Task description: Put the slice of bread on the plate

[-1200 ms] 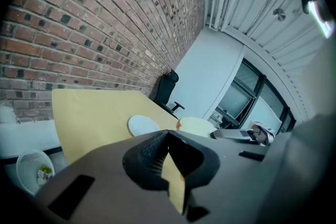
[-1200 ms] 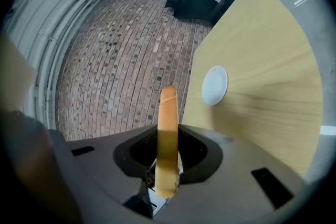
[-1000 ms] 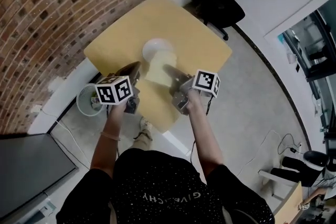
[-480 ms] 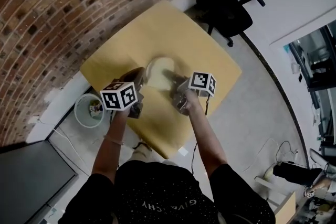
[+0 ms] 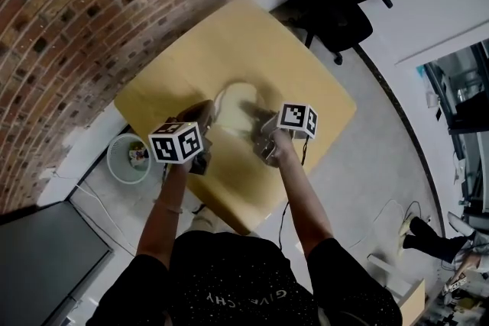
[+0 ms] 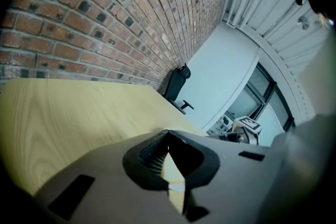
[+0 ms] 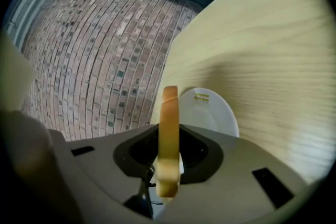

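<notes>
Tan bread slice (image 7: 169,128) pinched edge-on at the plate (image 7: 212,107)

The slice is clamped upright in the right gripper (image 7: 169,157), its long axis running away along the jaws. The plate is seen just beyond and slightly right, so a short forward lowering is judged enough. The left gripper (image 6: 168,132) is shown with tips pressed together, empty.

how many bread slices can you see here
1. The slice of bread stands edge-on in the right gripper, clamped between its jaws, white plate just beyond. Nothing seems to hide another.
</notes>
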Available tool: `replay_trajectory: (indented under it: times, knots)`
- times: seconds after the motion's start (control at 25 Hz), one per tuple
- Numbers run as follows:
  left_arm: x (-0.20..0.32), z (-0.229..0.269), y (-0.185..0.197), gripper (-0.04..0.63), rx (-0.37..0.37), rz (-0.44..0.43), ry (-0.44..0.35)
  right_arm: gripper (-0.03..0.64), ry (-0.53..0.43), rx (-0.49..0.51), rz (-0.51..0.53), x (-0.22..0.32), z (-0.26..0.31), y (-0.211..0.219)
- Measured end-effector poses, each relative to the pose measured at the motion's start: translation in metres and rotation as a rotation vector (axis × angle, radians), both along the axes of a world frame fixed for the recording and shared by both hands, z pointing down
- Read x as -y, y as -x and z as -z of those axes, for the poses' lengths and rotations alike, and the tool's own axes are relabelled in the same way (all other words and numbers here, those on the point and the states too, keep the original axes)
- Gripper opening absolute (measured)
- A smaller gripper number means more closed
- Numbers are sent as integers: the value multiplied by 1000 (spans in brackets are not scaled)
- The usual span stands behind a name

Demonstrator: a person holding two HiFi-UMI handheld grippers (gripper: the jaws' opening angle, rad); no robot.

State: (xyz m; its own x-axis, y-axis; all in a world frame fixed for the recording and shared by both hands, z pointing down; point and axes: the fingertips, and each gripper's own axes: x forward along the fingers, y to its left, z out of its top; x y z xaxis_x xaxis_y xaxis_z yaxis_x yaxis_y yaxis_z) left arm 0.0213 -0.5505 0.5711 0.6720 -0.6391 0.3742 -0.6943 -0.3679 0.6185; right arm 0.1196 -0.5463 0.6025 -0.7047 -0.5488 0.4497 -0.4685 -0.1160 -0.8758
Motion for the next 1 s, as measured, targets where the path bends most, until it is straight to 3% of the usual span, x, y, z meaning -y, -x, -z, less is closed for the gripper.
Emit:
replay_trajectory:
  times: [0.24, 0.36, 0.48, 0.76, 1.0]
  knots:
    - [-2, -1, -3, 11, -4, -6, 1, 104, 10, -113, 17, -1, -7, -4]
    - [-2, 0, -4, 11, -8, -10, -3, 232, 0, -228, 38, -2, -10, -7]
    - [-3, 2, -3, 11, -11, -15, -10, 290, -34, -338, 55, -4, -9, -7]
    - [-7, 6, -1, 11, -8, -18, -27, 529, -161, -658, 160, -6, -5, -11]
    - [-8, 9, 2, 11, -17, -12, -31, 540, -258, -721, 135, -6, 16, -17]
